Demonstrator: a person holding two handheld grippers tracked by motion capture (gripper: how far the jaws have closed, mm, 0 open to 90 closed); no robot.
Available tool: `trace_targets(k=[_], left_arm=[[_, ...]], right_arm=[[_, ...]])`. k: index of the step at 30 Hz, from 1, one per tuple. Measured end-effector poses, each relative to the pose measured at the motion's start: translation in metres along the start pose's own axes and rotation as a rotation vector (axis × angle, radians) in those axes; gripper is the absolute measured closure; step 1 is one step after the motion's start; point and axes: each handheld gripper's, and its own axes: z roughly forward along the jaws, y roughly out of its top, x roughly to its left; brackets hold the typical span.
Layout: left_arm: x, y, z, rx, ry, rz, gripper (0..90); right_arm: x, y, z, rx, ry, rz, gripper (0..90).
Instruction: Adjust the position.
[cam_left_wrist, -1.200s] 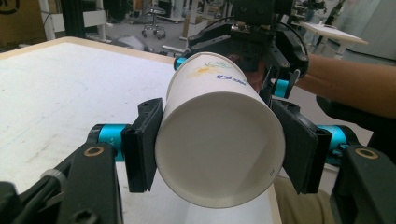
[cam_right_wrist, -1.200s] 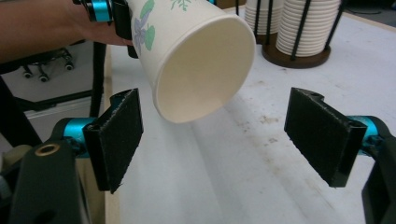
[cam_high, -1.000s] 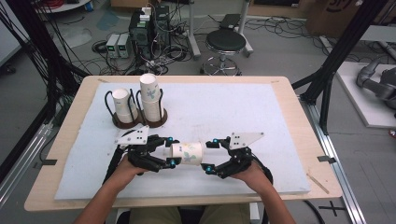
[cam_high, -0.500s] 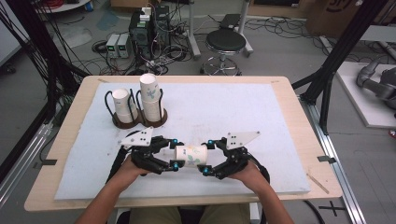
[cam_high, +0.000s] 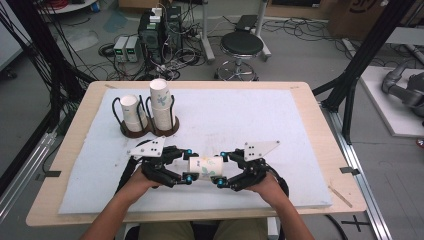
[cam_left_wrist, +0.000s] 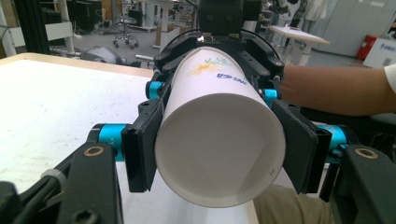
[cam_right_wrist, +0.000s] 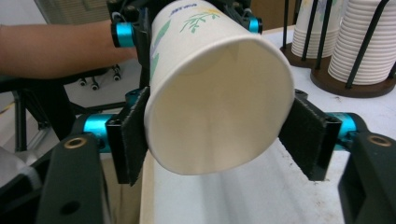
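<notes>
A white paper cup (cam_high: 206, 167) with a printed plant and blue lettering lies level just above the white mat, held between my two grippers near the table's front edge. My left gripper (cam_high: 187, 166) is shut on its left end; in the left gripper view both pads (cam_left_wrist: 142, 140) press the cup (cam_left_wrist: 219, 116). My right gripper (cam_high: 220, 170) has just been closing its jaws on the right end. In the right gripper view its pads (cam_right_wrist: 130, 135) touch the cup (cam_right_wrist: 215, 93), whose wide mouth faces the camera and looks slightly squashed.
A dark wire rack (cam_high: 150, 131) at the mat's back left holds two stacks of paper cups, a short one (cam_high: 129, 112) and a taller one (cam_high: 161, 102). The white mat (cam_high: 250, 120) covers most of the wooden table. A stool and cables stand beyond the far edge.
The right gripper's jaws, spread wide around the cup's right end before, have closed onto it. Both hands and the cup stay in the same place.
</notes>
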Motion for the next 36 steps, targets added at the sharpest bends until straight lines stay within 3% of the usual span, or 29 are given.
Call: trace_targets(k=[8, 10, 13, 17, 22, 26, 32, 36], left_arm=[[-0.001, -0.001, 0.001, 0.023, 0.000, -0.010, 37.1], [-0.002, -0.002, 0.001, 0.039, 0.023, -0.017, 36.0], [-0.001, -0.002, 0.002, 0.062, 0.051, -0.069, 23.2], [-0.002, -0.002, 0.000, 0.092, 0.085, -0.083, 16.3], [-0.003, 0.004, -0.006, 0.131, 0.106, -0.058, 16.3], [-0.003, 0.011, -0.013, 0.154, 0.129, -0.033, 16.3], [-0.005, 0.018, -0.017, 0.202, 0.163, -0.003, 16.5], [-0.004, 0.023, -0.018, 0.226, 0.171, 0.005, 16.5]], right_arm=[[0.000, 0.002, -0.003, 0.017, 0.007, 0.001, 36.6], [0.001, 0.003, -0.004, 0.025, 0.006, 0.001, 36.9], [0.002, 0.005, -0.005, 0.041, 0.001, 0.000, 36.9], [0.003, 0.005, -0.005, 0.077, -0.013, -0.001, 36.8], [0.000, 0.007, -0.009, 0.096, -0.038, 0.006, 36.4], [-0.003, 0.012, -0.010, 0.147, -0.072, -0.004, 36.4], [-0.004, 0.024, -0.005, 0.248, -0.097, -0.016, 36.4], [-0.005, 0.036, -0.001, 0.324, -0.108, -0.050, 36.3]])
